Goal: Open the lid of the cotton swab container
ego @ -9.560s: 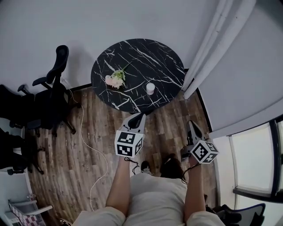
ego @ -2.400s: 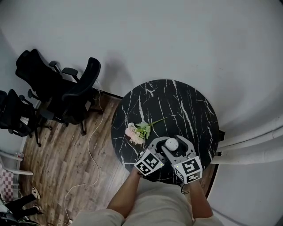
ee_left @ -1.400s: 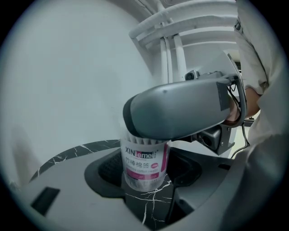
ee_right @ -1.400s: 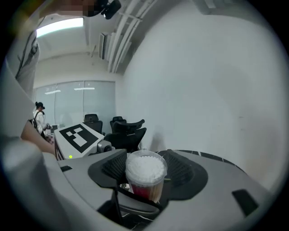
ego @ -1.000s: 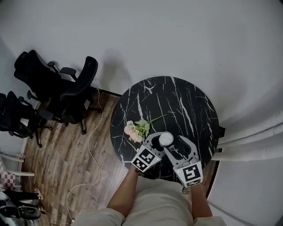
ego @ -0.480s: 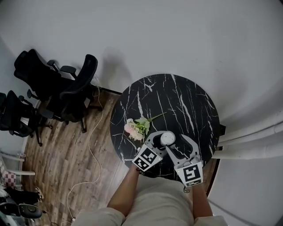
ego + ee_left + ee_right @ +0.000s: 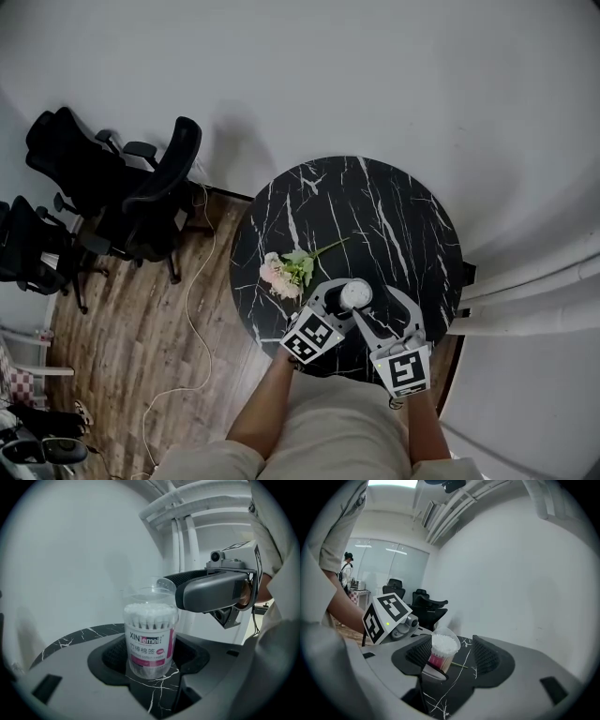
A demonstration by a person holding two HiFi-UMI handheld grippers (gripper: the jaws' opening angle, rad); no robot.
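The left gripper (image 7: 151, 657) has its fingers (image 7: 112, 654) clamped on the bottom of the cotton swab container (image 7: 151, 630), in the middle of the left gripper view. The container stands on the black table (image 7: 375, 216). The right gripper (image 7: 452, 654) has its fingers wide apart, and the container shows between them. Pink flowers (image 7: 279, 274) lie near, to its left.

- This is looking like an office: black swivel chairs (image 7: 141, 202) on casters are standing clustered left of the round marble table (image 7: 375, 216).
- A white cable (image 7: 188, 302) is trailing over the wood-plank floor (image 7: 122, 347) on that same side.
- White curtains (image 7: 534, 281) are hanging right of the table.
- Glass partitions (image 7: 389, 569) are showing beyond the chairs.
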